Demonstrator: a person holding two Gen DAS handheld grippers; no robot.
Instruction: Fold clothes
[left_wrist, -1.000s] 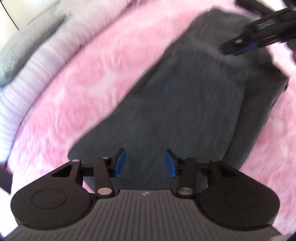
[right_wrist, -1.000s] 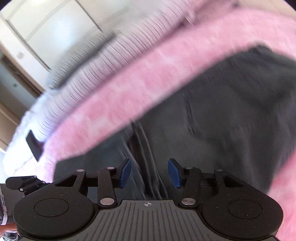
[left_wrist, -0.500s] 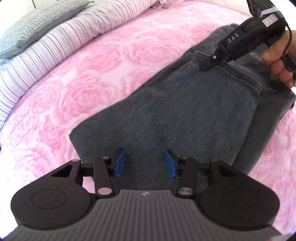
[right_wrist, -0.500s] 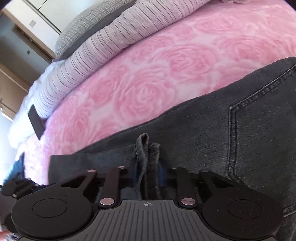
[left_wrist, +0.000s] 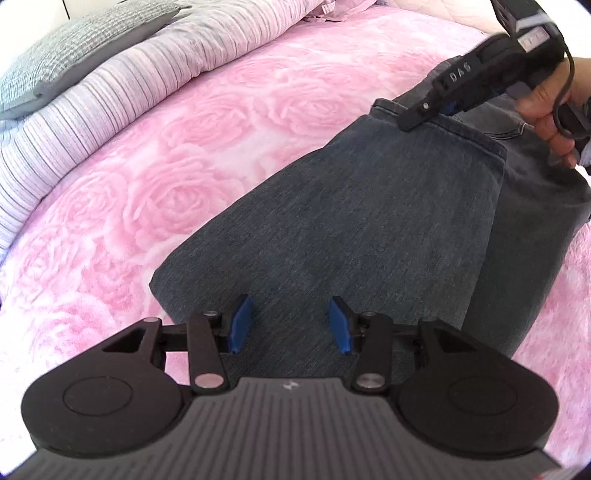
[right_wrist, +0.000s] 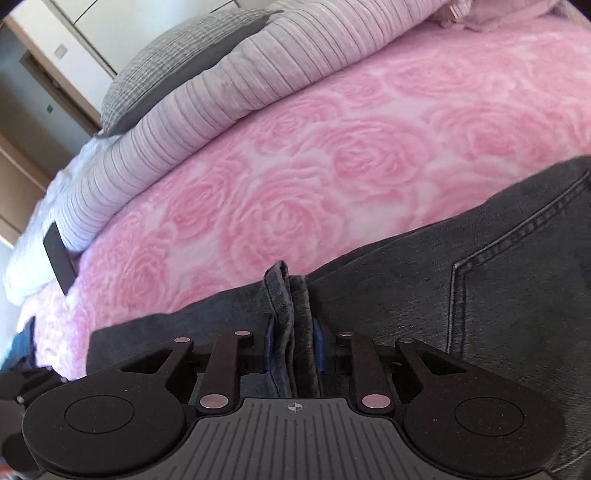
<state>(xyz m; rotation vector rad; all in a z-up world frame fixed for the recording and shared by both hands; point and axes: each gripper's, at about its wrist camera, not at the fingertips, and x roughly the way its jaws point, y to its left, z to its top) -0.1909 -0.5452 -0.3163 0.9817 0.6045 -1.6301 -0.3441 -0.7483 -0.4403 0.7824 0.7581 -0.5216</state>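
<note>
Mid-fold: jeans (left_wrist: 369, 236) lay on the pink rose blanket (left_wrist: 229, 122), right gripper (right_wrist: 293, 347) pinching the hem, left gripper (left_wrist: 288, 321) half-open, empty over the fold; next likely a matching left pinch

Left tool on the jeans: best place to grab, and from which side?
Probably the folded near edge of the jeans, just ahead of the open left tool. Come in low from the pink blanket side: that edge lies flat and free, while the right tool pinches the far hem.
</note>
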